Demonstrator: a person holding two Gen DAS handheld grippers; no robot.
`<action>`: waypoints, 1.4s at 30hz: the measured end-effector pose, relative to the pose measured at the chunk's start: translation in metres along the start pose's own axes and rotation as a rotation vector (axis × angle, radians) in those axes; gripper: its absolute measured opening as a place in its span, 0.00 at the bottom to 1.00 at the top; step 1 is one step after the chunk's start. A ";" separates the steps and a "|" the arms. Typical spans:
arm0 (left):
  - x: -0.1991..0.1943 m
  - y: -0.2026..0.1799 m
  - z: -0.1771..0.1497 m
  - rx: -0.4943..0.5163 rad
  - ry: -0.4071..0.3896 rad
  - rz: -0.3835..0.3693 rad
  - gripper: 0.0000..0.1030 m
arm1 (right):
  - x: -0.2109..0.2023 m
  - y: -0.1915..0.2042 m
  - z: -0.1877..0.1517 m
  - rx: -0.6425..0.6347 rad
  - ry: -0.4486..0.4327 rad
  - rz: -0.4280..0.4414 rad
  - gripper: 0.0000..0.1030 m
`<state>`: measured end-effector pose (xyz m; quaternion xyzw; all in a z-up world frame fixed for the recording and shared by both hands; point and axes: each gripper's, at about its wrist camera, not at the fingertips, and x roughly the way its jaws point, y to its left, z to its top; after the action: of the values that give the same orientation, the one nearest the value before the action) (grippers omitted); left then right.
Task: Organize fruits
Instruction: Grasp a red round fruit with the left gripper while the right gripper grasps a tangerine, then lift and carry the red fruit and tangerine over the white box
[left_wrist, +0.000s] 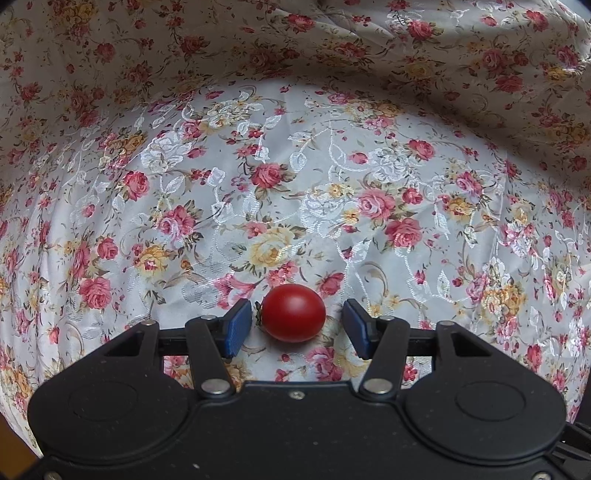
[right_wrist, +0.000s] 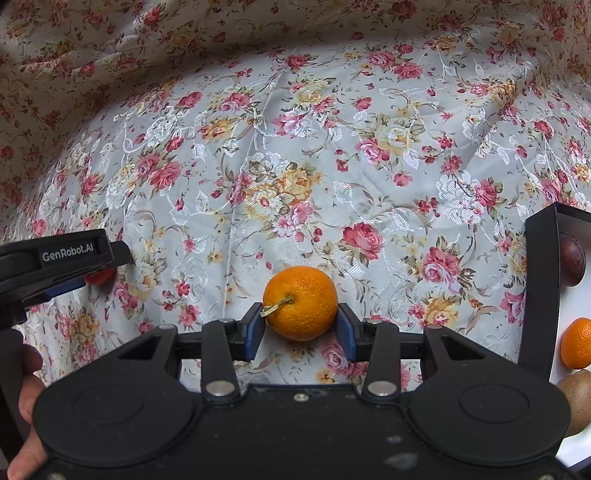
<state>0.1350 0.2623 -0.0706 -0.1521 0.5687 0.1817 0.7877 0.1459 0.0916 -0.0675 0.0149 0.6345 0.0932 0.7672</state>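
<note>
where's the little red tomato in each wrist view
Left wrist: the tomato sits bottom centre between the open left gripper.
Right wrist: only a red sliver shows at the left edge, under the other gripper.
Shared landmark: the floral tablecloth under everything.

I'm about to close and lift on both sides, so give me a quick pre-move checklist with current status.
1. Tomato centred in left hand-held gripper: ok, slightly nearer the left pad.
2. Left pads touching tomato: not ok, gaps on both sides, tomato lying on the cloth.
3. Orange between right hand-held gripper pads: ok, both pads at its sides.
4. Right grip firm: cannot tell.
5. Box in reach on the right: ok, fruit already inside.
6. Free room in box: cannot tell, mostly out of view.
</note>
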 end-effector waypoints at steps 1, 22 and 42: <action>0.001 0.000 0.000 -0.004 0.001 0.001 0.59 | 0.000 -0.001 0.000 0.005 -0.002 0.006 0.43; 0.000 0.007 0.003 -0.074 -0.030 0.005 0.45 | 0.009 0.016 0.001 -0.071 -0.062 -0.040 0.43; -0.042 -0.032 -0.007 -0.016 -0.065 0.025 0.45 | -0.056 -0.018 -0.007 0.006 -0.139 0.026 0.42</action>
<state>0.1316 0.2262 -0.0320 -0.1453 0.5433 0.2011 0.8021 0.1317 0.0644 -0.0170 0.0318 0.5795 0.0998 0.8082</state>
